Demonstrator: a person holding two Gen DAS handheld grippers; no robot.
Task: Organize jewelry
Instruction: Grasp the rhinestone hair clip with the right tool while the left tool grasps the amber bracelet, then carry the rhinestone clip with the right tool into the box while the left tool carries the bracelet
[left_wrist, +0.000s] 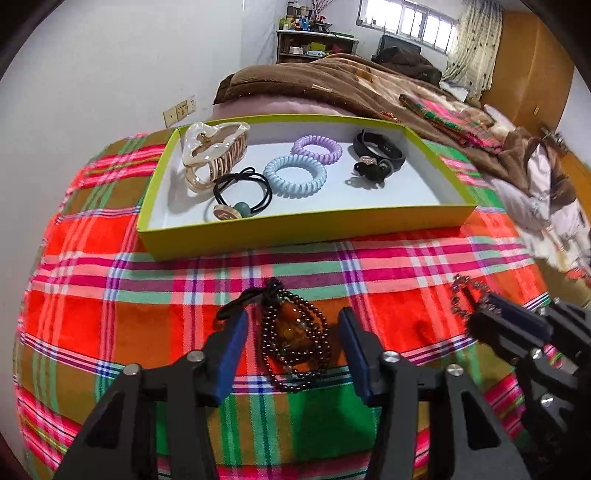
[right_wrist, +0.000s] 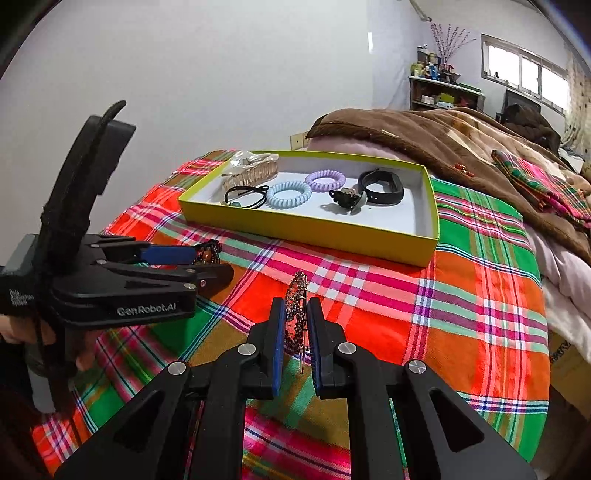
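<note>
Plaid cloth (left_wrist: 406, 266), red/green/pink, covered the work surface; we saw it run under everything in both views. Behind it lay a brown blanket (left_wrist: 332, 85) over a bed, white wall on the left, a cluttered shelf (left_wrist: 314, 40) and a window (left_wrist: 406, 18) at the far end, a wooden wardrobe (left_wrist: 528, 66) on the right.

A yellow-green box (left_wrist: 295, 229) with a white floor sat on the cloth ahead of both grippers. In it we counted a pearly claw clip (left_wrist: 214, 155) at the left end, a black hair tie (left_wrist: 240, 192) with a bead just beside it, a blue coil tie (left_wrist: 295, 175), a purple coil tie (left_wrist: 317, 149) behind that, and a black band (left_wrist: 376, 153) with a small dark clip on the right.

Our left gripper (left_wrist: 293, 343) stood spread wide, fingers either side of a dark bead necklace (left_wrist: 295, 343) heaped on the cloth, not touching it as far as we could tell. Nothing blocked the path between it and the box.

Our right gripper (right_wrist: 295, 332) was clamped on a sparkly beaded hair clip (right_wrist: 297, 314), held on edge between the blue pads (right_wrist: 277, 343), near the left gripper and in front of the box. Whether the clip touched the cloth we could not tell.
</note>
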